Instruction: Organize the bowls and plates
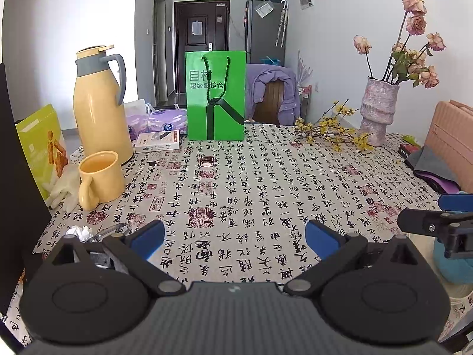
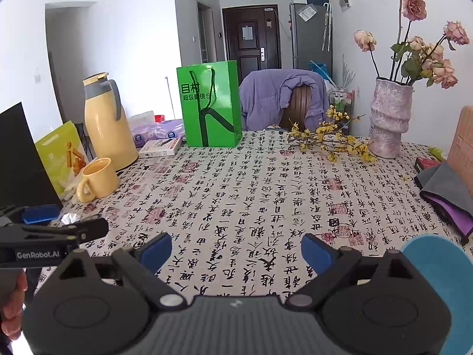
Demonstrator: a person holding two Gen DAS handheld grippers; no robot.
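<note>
A teal-blue plate or bowl sits at the near right of the table, partly hidden behind my right gripper's arm. It also shows at the right edge of the left wrist view, above something pale. My left gripper is open and empty, low over the calligraphy tablecloth. My right gripper is open and empty too, beside the left one. Each gripper shows at the edge of the other's view.
A yellow mug and yellow thermos stand at the left. A green paper bag stands at the back, a vase of dried roses at the back right, folded cloths at the right.
</note>
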